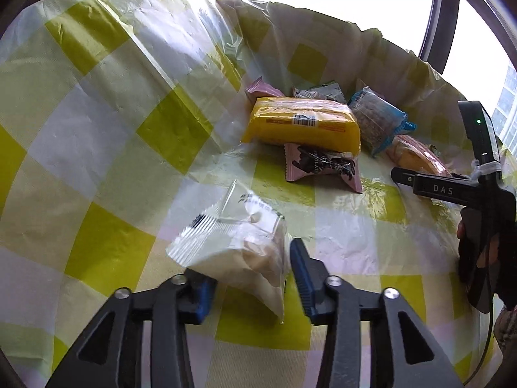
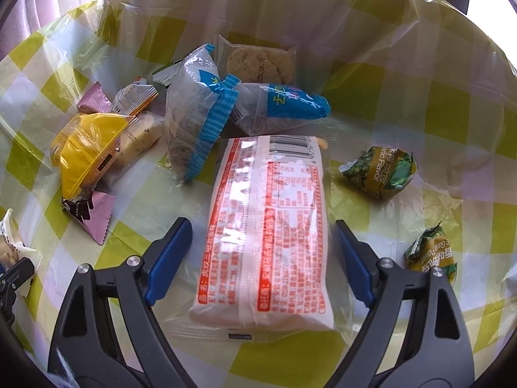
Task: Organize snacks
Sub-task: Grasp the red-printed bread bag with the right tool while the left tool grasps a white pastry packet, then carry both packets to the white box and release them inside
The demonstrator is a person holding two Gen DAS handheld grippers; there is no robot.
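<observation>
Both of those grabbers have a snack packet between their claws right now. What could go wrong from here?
The white packet sits skewed between the left hand-held gripper fingers; it might slip or its contents get crushed. The long orange-printed packet lies lengthwise in the right hand-held gripper, so it could sag or swing. The thin checked plastic sheet might get pinched too.

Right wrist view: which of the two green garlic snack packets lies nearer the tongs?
The lower green packet, beside the right tongs' outer finger near the picture's right edge. The other green packet sits farther up the checked cloth, level with the long orange-printed pack.
</observation>
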